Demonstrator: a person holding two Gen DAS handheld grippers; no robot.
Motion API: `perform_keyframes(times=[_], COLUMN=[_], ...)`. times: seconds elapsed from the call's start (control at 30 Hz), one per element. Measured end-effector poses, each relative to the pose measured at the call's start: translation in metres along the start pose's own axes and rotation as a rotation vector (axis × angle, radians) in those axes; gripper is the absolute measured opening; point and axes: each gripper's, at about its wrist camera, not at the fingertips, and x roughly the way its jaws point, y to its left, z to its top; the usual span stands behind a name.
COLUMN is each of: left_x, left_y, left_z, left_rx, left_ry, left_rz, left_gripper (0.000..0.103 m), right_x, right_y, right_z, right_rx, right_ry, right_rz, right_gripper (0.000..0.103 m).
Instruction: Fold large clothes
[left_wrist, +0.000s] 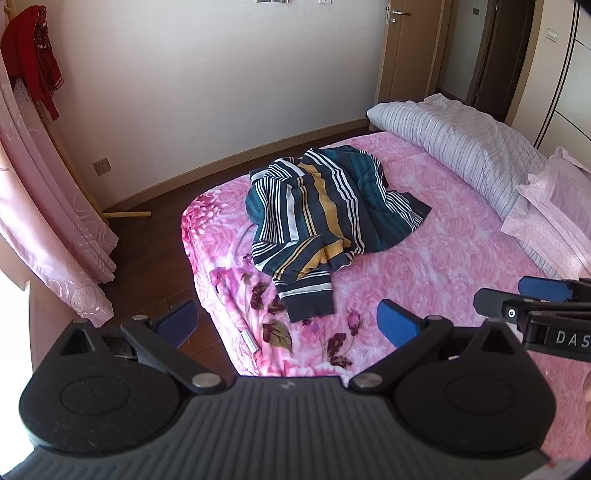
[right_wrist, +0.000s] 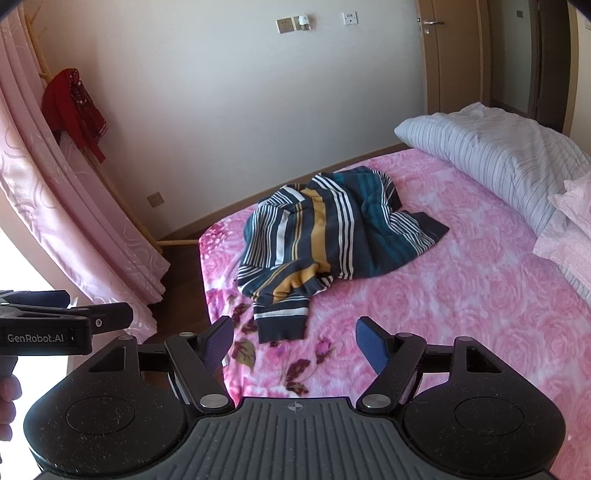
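**A:** While both tools are held above the near end of the bed, where is the garment to be found?

**B:** A striped sweater (left_wrist: 325, 210) is seen crumpled in a loose heap on the pink blanket (left_wrist: 424, 266), toward the bed's far-left corner. Soft knit fabric is shown, banded in navy, teal, white and mustard. One sleeve is stretched toward the cameras and is ended by a ribbed dark cuff (right_wrist: 282, 326).

**A:** How is the blanket surfaced?

**B:** A plush, fuzzy pile is shown, embossed with rose shapes and printed with darker flowers and leaves near the front edge.

**A:** And the jaws?

**B:** The left gripper (left_wrist: 288, 325) is spread wide, with nothing between its blue pads; no cloth is touched. The right gripper (right_wrist: 295, 343) is likewise parted and empty, its flat, finely ribbed pads angled outward above the blanket, short of the cuff. Matte black hinged arms and a grooved grey body are seen on each.

**A:** What else is laid on the bed?

**B:** A puffy quilt (right_wrist: 491, 155) in pale cloth with thin stripes is bunched along the right side, and a pink pillow (left_wrist: 554, 206) is set beside it. Glossy pink curtains (right_wrist: 66, 206) are hung at the left, with a red garment (right_wrist: 75, 107) draped on a wooden rack.
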Motion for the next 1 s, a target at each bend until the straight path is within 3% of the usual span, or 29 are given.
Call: perform_keyframes(times=[0.3,0.53,1.0], left_x=[0.014,0.049,0.201], left_y=[0.003,0.01,0.061], left_z=[0.009,0.025,0.064], left_rx=[0.015,0.043,0.06], left_ry=[0.021,0.076,0.225], left_rz=[-0.012,-0.038,-0.092], left_gripper=[0.102,0.102,0.102], right_x=[0.014,0.043,0.175], right_y=[-0.003,-0.017,-0.055], right_z=[0.007,0.015,0.044], right_rx=[0.007,0.08,0.254], right_ry=[0.005,0.038,0.167], right_rz=[-0.025,-0.055,-0.156], right_gripper=[0.07,0.07,0.07])
